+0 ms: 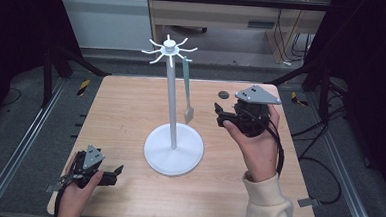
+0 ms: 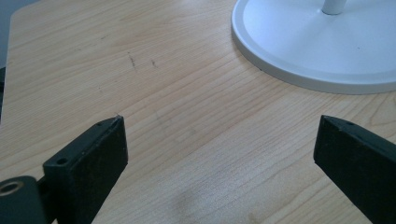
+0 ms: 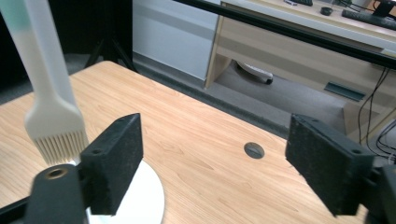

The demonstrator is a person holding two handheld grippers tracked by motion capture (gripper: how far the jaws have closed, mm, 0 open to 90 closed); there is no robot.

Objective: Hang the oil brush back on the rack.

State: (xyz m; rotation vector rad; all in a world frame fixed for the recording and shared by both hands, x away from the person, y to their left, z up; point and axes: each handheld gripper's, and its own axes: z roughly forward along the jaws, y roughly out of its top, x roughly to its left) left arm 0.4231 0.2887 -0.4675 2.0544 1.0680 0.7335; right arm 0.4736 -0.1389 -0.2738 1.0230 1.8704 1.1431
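The brush [image 1: 187, 90] is hanging from one hook of the white stand [image 1: 173, 146], bristles down, just to the left of my right tool [image 1: 219, 115] and not touching it. I am judging it light and fairly stiff in the handle, soft only at the bristles, so it is likely to swing freely on its hook if nudged. The flat handle above the head is looking like the best place to grip; squeezing the bristles would only splay them. It is showing a green upper handle fading to a pale, whitish paddle and short cream bristles [image 3: 60, 145]. My right tool is hovering with jaws standing wide apart, holding nothing. My left tool [image 1: 108, 175] is resting low near the tabletop [image 1: 121, 109] corner, jaws also gaping and empty, facing the stand's round base [image 2: 313, 46].
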